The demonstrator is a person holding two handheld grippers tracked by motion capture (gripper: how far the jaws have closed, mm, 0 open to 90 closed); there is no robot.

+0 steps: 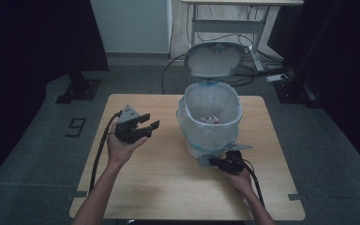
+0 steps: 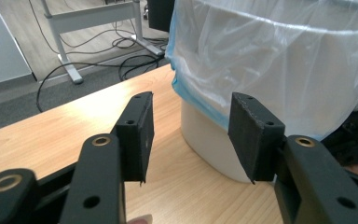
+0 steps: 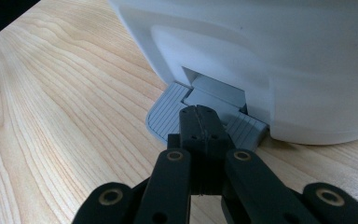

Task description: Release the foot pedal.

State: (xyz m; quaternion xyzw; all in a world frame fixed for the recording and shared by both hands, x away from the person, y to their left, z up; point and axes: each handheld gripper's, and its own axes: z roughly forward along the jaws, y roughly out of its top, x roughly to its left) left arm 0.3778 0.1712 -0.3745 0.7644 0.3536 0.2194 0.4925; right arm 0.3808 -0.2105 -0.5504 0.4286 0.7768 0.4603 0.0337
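**Two grippers at the pedal bin: one pressed shut on the pedal, one open beside it**

Two black jaws of the right gripper (image 3: 199, 122) are closed flat against each other with nothing between them, and their joined tips rest on the ribbed grey pedal (image 3: 168, 116) that juts from the foot of the bin. In the high view this gripper (image 1: 215, 161) lies low on the table at the bin's near side, pointing away from the person toward the bin's base.

The left gripper (image 2: 191, 135) has its jaws well apart and holds nothing; bare table and the bin's white lower wall show through the gap. Seen from above, it (image 1: 146, 124) hovers to the left of the bin, clear of it, with its jaws aimed rightward at the bin's side.

The white pedal bin (image 1: 211, 126) stands upright on the far middle of the wooden table (image 1: 159, 187), its long axis vertical and its mouth facing up. Its oval rim runs longer from near to far than across. A clear bag with a blue edge (image 2: 279, 60) lines it and folds over the rim. The grey lid (image 1: 214, 59) stands raised at the far side, its underside facing the person. Something small and reddish lies in the bottom of the bag; I cannot tell what.
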